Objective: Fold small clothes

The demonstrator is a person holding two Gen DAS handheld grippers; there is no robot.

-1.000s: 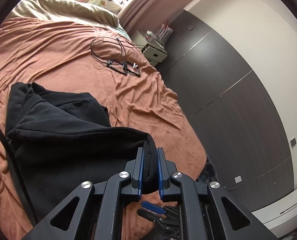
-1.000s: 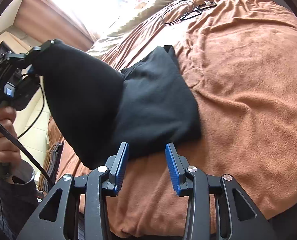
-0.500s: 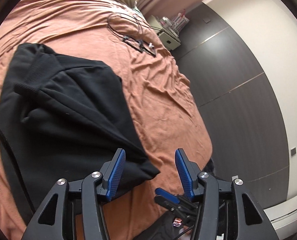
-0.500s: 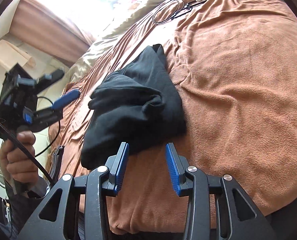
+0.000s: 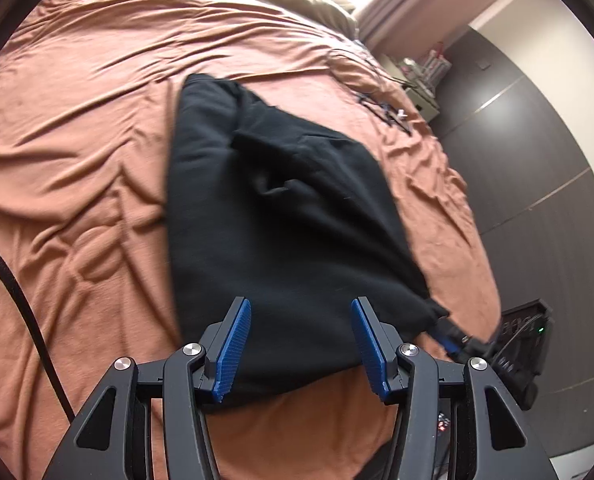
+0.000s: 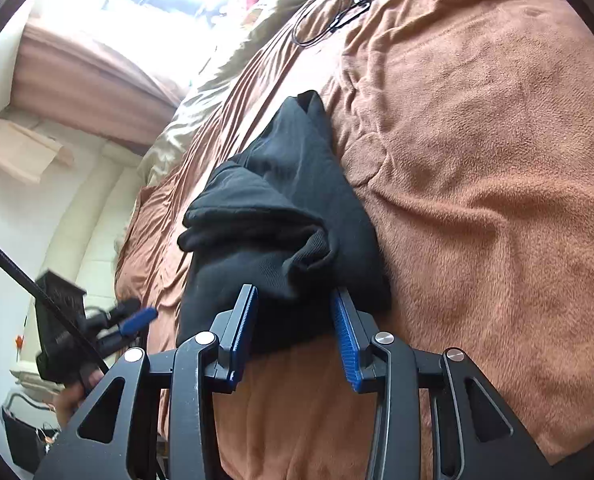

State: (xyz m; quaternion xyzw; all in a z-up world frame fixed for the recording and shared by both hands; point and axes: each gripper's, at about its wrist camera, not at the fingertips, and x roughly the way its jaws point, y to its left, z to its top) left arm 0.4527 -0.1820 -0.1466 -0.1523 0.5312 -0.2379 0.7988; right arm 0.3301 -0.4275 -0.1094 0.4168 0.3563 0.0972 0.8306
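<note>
The black clothing point(image 5: 281, 216) lies on the bed, on the brown blanket point(image 5: 77, 152), partly folded into a lumpy heap. In the left wrist view its long side runs from near the claw at 6 o'clock up toward 11 o'clock, and its near edge sits right between the blue pads. The left claw point(image 5: 301, 344) is spread wide and holds nothing; the cloth is just under and ahead of it. In the right wrist view the black clothing point(image 6: 281, 216) also lies straight ahead at 12 o'clock, with a rolled flap on top. The right claw point(image 6: 293, 336) is spread too, with the near edge of the cloth between its pads, not pinched. Both claws look about equally near. I think either one could close on the near edge to make the next fold. A black cable point(image 6: 325, 12) lies far off near 12 o'clock.
</note>
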